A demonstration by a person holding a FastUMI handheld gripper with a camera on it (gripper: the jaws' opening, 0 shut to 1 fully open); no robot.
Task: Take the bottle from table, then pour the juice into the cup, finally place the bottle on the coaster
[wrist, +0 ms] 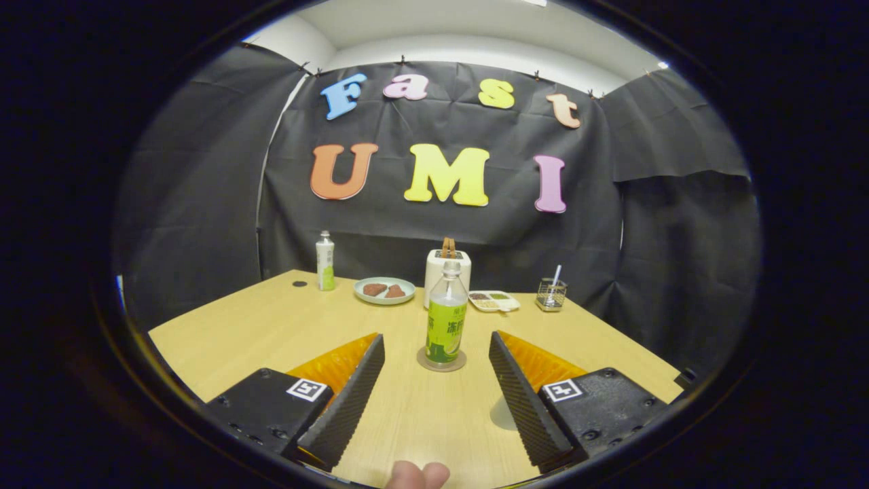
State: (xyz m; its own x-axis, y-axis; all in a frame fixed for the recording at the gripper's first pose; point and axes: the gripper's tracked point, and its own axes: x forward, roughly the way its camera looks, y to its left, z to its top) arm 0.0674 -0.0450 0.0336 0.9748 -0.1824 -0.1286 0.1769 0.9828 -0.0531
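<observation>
A clear bottle point(446, 319) with a green label and a little juice stands upright on a round coaster point(425, 363) on the wooden table point(271, 333). My gripper point(436, 338) is open. The bottle is just ahead of the fingertips, centred in the gap, and neither finger touches it. A pale rounded shape point(502, 414) lies on the table against the inner side of the right finger, partly hidden by it. I cannot tell whether it is the cup.
Along the table's far edge stand a second small bottle point(325, 261), a plate with brown food point(384, 290), a white toaster point(447, 268), a small divided tray point(493, 300) and a wire holder point(550, 294). A person's fingertips point(417, 474) show below the gripper.
</observation>
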